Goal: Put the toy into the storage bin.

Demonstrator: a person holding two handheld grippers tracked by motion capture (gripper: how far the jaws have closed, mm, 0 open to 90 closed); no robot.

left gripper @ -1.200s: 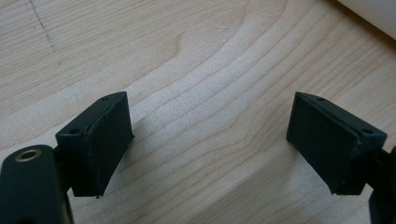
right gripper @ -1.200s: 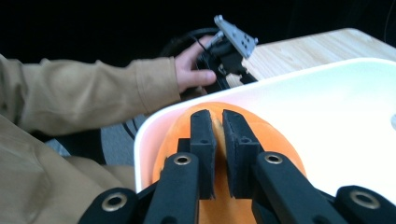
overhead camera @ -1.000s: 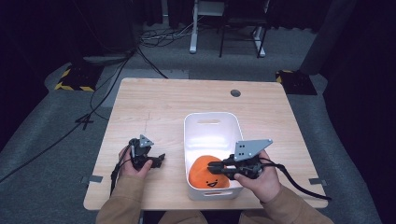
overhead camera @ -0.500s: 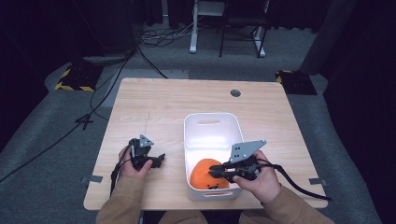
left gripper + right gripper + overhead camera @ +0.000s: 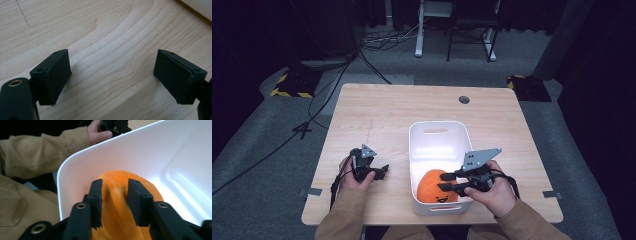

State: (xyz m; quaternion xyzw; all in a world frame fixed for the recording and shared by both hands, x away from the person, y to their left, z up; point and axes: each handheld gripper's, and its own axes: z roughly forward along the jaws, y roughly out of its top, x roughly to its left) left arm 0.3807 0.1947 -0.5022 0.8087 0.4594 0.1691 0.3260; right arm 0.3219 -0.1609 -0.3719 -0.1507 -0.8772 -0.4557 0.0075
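- Left gripper [image 5: 379, 172]: parked low over bare table [image 5: 377, 115] to the left of the bin, jaws spread wide with nothing between them but wood grain in the left gripper view; likely kept out of the way, clear of the work at the right.
- White bin [image 5: 434, 131]: standing near the table's near edge, between the two hands, far half bare and open for access from above.
- Orange plush toy [image 5: 434, 186]: lying in the bin's near end, close against the near wall, face print turned toward the near side.
- Right gripper [image 5: 447, 182]: reaching in over the bin's right rim, jaws clamped on a pinched fold of the orange plush toy [image 5: 117, 192]; a soft body, so a bunched ridge of fabric probably gives the surest hold for lifting or setting down.
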